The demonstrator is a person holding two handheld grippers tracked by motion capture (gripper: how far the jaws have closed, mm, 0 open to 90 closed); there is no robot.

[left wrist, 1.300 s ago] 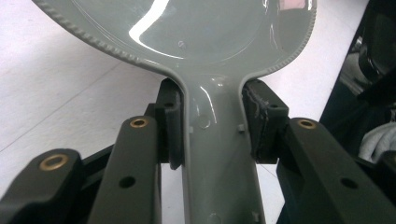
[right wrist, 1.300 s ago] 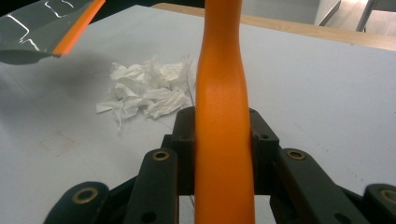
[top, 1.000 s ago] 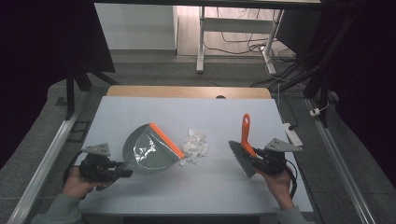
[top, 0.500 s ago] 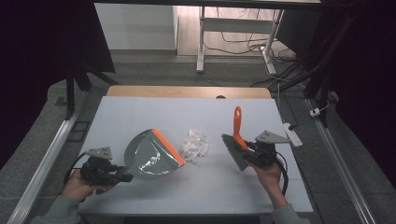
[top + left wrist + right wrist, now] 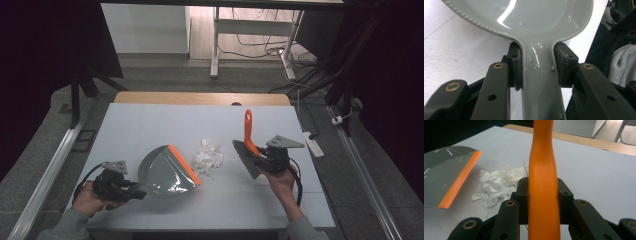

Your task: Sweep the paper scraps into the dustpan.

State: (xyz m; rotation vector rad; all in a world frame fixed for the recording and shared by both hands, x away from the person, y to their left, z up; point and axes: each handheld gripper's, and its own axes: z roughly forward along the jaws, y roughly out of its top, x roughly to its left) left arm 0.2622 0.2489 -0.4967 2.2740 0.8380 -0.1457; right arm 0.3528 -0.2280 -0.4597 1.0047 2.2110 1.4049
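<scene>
On the bench (image 5: 150,130), the left gripper (image 5: 131,191) grasps the handle of a grey dustpan (image 5: 162,172), both pads pressed against it in the left gripper view. The pan lies near the front edge, left of centre, its orange lip (image 5: 184,164) facing a heap of crumpled white paper (image 5: 207,156) at mid-bench. The right gripper (image 5: 260,156) is clenched on the orange handle of a brush (image 5: 247,145), held toward the right edge with the handle pointing to the far side and the dark bristles (image 5: 245,159) just beside the paper.

Glossy plastic dustpan (image 5: 162,172); crumpled paper scraps (image 5: 207,154)
</scene>
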